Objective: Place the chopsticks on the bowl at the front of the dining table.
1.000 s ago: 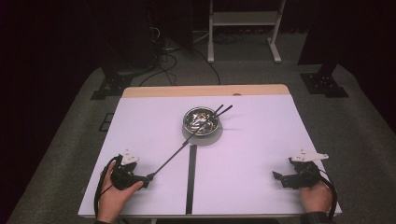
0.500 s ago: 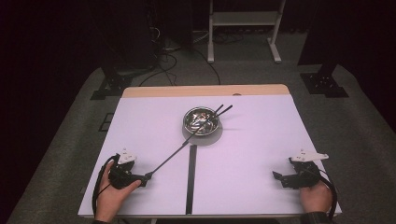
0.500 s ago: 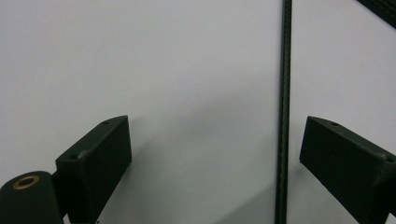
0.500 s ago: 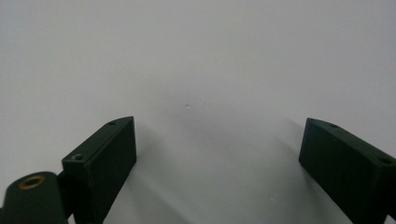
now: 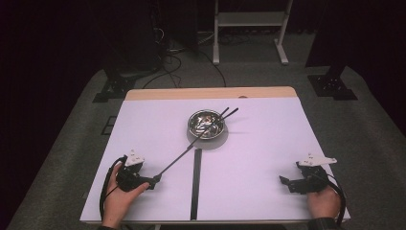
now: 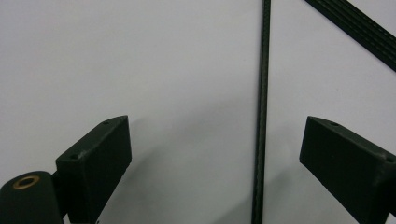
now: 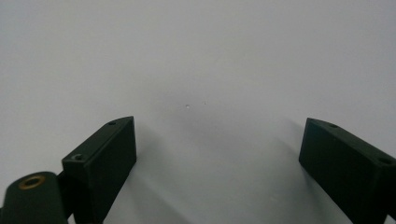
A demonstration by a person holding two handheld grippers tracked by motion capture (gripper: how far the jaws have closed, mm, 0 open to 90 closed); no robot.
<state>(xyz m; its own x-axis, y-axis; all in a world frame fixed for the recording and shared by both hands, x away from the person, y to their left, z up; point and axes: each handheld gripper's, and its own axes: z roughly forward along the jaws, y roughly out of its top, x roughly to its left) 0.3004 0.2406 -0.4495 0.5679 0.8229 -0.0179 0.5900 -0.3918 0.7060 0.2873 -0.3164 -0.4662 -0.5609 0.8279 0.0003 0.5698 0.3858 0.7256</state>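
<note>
A thin black rod (image 5: 179, 155) slants from the metal bowl (image 5: 207, 124) toward the left gripper (image 5: 154, 180), lying between its open jaws. Likely light, stiff, slippery; grip near this end. The right gripper (image 5: 286, 184) rests open.

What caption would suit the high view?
Two hand-held tongs, left and right, rest open on a white table near a metal bowl.

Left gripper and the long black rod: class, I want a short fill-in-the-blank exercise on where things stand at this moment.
1. The jaws of the left gripper are ____.
2. The long black rod lies ____ those jaws, touching neither.
3. The rod's far end rests in the metal ____ at mid-table.
4. The right gripper holds ____.

Missing words: open; between; bowl; nothing
</note>
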